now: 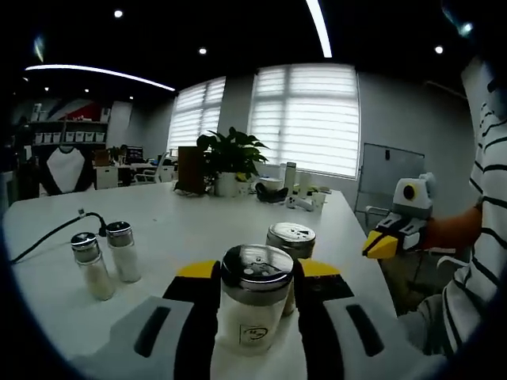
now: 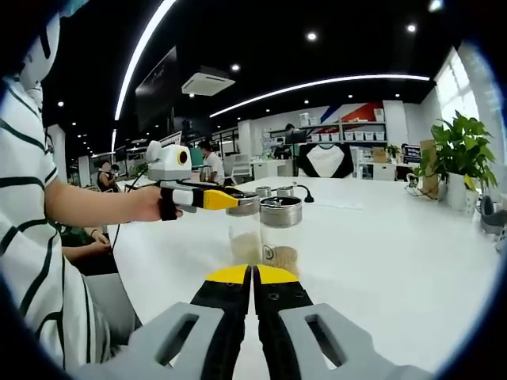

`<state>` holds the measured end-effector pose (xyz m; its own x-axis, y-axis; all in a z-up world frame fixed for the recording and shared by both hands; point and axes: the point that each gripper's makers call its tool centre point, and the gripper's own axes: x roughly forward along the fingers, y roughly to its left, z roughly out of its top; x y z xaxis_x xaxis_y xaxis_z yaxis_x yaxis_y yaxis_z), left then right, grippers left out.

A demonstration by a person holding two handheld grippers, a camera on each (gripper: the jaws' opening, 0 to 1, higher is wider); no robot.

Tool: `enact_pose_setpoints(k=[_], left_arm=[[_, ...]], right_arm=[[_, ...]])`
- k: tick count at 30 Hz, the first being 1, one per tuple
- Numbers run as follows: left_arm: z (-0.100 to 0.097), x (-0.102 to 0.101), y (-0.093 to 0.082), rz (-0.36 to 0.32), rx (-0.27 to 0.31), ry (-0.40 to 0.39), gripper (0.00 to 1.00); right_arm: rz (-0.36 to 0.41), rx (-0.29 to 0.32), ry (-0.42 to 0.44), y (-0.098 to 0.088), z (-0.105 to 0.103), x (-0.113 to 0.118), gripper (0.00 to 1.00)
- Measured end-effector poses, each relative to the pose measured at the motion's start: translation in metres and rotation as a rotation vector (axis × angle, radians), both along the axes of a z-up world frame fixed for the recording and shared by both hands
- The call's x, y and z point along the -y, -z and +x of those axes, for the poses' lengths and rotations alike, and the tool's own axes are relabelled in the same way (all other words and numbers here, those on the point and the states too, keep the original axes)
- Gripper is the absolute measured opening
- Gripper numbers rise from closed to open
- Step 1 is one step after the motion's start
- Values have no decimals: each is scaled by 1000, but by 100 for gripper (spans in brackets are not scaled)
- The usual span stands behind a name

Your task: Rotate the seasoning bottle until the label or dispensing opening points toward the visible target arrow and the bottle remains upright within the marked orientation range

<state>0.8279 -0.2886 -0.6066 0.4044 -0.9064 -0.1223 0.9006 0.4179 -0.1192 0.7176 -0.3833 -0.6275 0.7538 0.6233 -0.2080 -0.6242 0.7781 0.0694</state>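
Observation:
A clear seasoning bottle (image 1: 253,317) with a metal shaker lid and a small label facing me stands upright on the white table (image 1: 182,222). My left gripper (image 1: 257,271) is shut on it, one yellow-tipped jaw on each side. A second, similar bottle (image 1: 291,237) stands just behind it. In the right gripper view the left gripper (image 2: 228,199) comes in from the left and holds the held bottle (image 2: 242,233), beside the second bottle (image 2: 280,233). My right gripper (image 2: 252,275) is shut on nothing, short of the bottles; it also shows as the right gripper (image 1: 374,247) off the table's right edge.
Two small shakers (image 1: 107,257) stand at the left near a black cable (image 1: 55,229). A potted plant (image 1: 230,162) and small items sit at the table's far end. A person in a striped shirt (image 1: 483,237) holds both grippers at the table's right edge.

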Motion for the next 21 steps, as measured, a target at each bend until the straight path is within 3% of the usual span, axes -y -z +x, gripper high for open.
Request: enact_pose_setpoints(k=[8, 14, 21], left_arm=[[0, -4, 0, -39, 4, -170, 39], [3, -8, 0, -65, 33, -357, 39], [5, -8, 0, -66, 30, -404, 39]], right_arm=[[10, 2, 34, -1, 3, 6, 0], [7, 4, 44, -1, 5, 7, 0], [14, 4, 67, 0, 3, 13, 0]])
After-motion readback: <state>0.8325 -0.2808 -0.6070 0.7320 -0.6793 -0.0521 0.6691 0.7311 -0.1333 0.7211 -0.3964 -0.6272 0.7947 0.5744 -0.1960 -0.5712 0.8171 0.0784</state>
